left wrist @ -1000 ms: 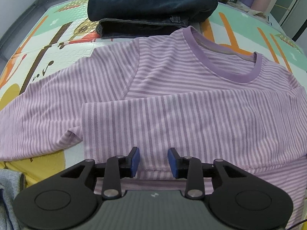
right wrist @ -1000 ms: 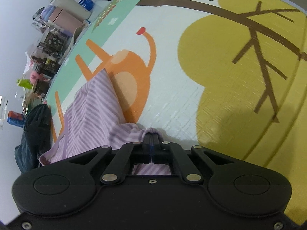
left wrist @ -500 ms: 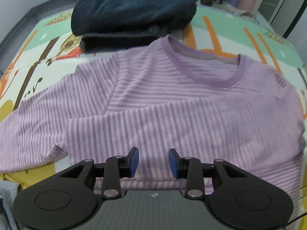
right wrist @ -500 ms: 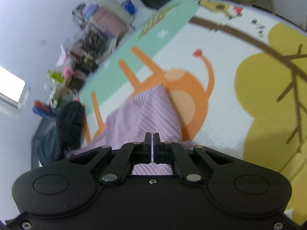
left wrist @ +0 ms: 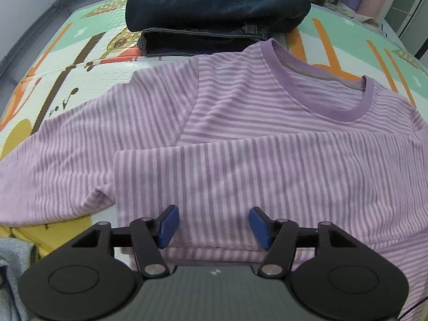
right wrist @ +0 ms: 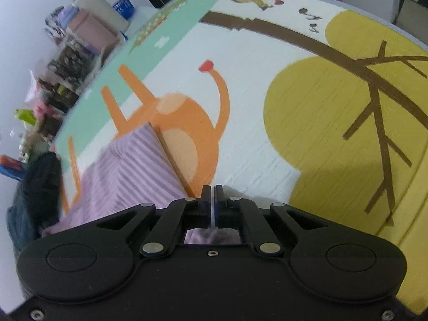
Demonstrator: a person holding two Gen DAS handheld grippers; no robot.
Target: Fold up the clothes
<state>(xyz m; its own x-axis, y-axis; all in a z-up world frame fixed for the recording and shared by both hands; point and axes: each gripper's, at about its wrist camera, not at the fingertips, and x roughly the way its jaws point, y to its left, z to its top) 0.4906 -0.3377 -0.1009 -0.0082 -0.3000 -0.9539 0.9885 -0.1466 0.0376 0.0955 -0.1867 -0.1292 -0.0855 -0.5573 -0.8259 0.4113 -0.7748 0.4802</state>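
Striped shirt (left wrist: pixel 240 139) spread flat on patterned surface (left wrist: pixel 80 61), sleeve folded across. Left claw (left wrist: pixel 214 226) opening above hem, nothing pinched, pointing steeply down. Right claw (right wrist: pixel 211 200) closed, grip unclear. Beyond, dark folded clothes (left wrist: pixel 214 8).

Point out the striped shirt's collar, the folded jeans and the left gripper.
collar (left wrist: pixel 345 111): left wrist view, on the purple neckband's front curve.
folded jeans (left wrist: pixel 214 8): left wrist view, on the dark top layer.
left gripper (left wrist: pixel 214 226): left wrist view, midway between the blue fingertips, jaws opening over the shirt.
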